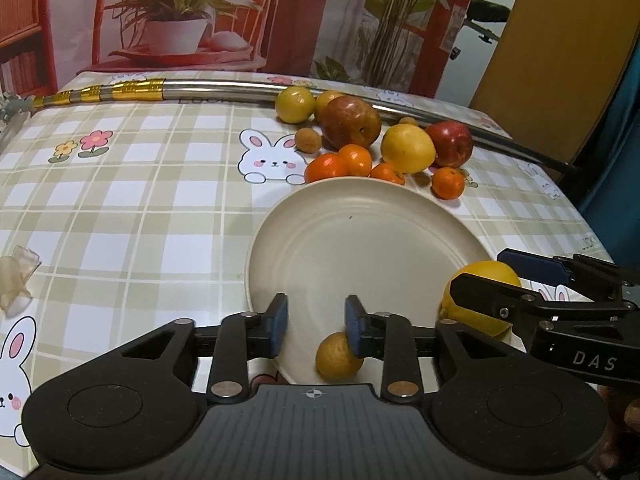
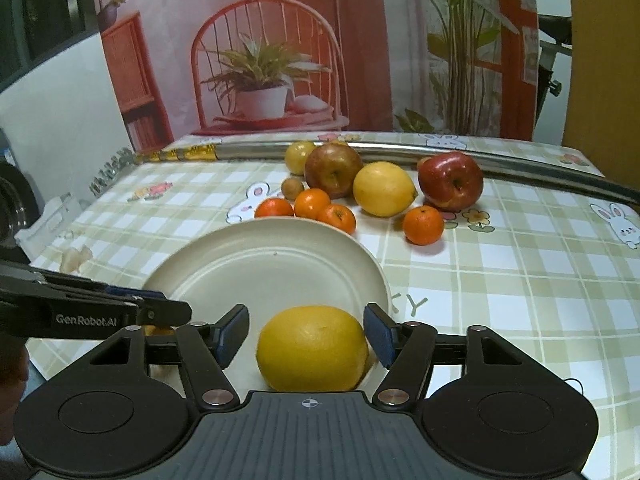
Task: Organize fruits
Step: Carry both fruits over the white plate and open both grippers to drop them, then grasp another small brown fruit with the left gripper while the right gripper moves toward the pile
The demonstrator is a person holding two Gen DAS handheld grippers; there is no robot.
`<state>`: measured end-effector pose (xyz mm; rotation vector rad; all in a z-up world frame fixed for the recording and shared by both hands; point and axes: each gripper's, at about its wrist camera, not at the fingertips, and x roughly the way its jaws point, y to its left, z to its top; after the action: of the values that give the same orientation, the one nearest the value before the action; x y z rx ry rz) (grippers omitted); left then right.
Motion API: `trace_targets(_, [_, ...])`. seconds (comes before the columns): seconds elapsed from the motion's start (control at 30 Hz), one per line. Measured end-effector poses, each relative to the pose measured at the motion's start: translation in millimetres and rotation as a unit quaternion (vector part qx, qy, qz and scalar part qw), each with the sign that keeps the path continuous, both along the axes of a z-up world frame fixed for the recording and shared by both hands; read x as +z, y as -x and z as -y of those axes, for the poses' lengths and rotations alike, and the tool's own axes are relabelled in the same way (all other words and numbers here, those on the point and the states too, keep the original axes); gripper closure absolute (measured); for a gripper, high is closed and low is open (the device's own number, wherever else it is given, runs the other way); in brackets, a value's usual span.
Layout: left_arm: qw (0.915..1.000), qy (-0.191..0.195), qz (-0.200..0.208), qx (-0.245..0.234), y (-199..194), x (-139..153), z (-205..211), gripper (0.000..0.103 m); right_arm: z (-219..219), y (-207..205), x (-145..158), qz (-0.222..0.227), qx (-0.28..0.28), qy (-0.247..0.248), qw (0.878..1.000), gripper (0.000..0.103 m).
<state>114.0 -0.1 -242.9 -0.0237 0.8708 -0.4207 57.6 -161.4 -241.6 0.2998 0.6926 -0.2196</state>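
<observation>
A cream plate (image 1: 360, 240) (image 2: 256, 264) lies on the checked tablecloth. My left gripper (image 1: 316, 326) is open over its near rim; a small yellow-brown fruit (image 1: 336, 358) rests on the plate just below its right finger. My right gripper (image 2: 306, 334) is open around a large yellow citrus (image 2: 312, 348) (image 1: 486, 280) that sits at the plate's near edge, with gaps on both sides. Behind the plate lie several small oranges (image 2: 310, 202), a lemon (image 2: 382, 188), two red apples (image 2: 452, 180) (image 2: 334, 170), a yellow-green fruit (image 2: 298, 156) and a small brown fruit (image 2: 292, 188).
A long steel pole (image 1: 224, 90) with gold bands lies across the table's far edge, behind the fruit. A crumpled pale wrapper (image 1: 16, 280) lies at the left. A printed backdrop stands behind the table. The table's right edge (image 1: 576, 196) drops off near the fruit.
</observation>
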Motion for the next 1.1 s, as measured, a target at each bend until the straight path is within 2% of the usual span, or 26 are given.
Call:
trace_targets(0.1, [0.9999,0.002,0.010,-0.004,2.3,2.7,0.3,0.063,2.0,1.2,3.9,0.011,0.003,-0.007,1.000,0.038])
trace_targets(0.2, [0.9997,0.003,0.021,-0.006,4.4,6.3,1.0,0.063,4.6,2.8,8.9,0.023,0.000,-0.013,1.000,0.022])
trace_targets(0.23, [0.9997,0.003,0.026,-0.005,5.0,7.5,0.9,0.063,6.5,4.1,10.9,0.031,-0.001,-0.020,0.999,0.015])
trace_targets(0.27, [0.9995,0.002,0.030,-0.004,5.5,8.9,0.7,0.063,9.6,5.9,13.0,0.041,-0.003,-0.032,0.999,0.011])
trace_targets(0.4, [0.9992,0.005,0.039,0.003,5.3,12.6,-1.6,0.063,18.9,8.2,18.7,0.051,-0.017,-0.052,0.997,0.011])
trace_targets(0.47, [0.9991,0.005,0.041,0.007,4.3,13.9,-2.6,0.063,22.2,8.5,20.5,0.048,-0.025,-0.050,0.997,0.004])
trace_targets(0.7, [0.9984,0.015,0.045,0.029,-5.4,26.6,-13.5,0.063,36.9,13.1,33.8,0.060,-0.050,-0.030,0.996,0.006])
trace_targets(0.9, [0.9974,0.017,0.057,0.041,-19.9,44.0,-18.1,0.063,49.3,9.2,55.8,0.063,-0.043,-0.019,0.997,0.012])
trace_targets(1.1, [0.9971,0.028,0.055,0.046,-40.3,57.1,-19.4,0.062,42.8,-3.4,72.1,0.043,-0.020,0.060,0.997,0.012])
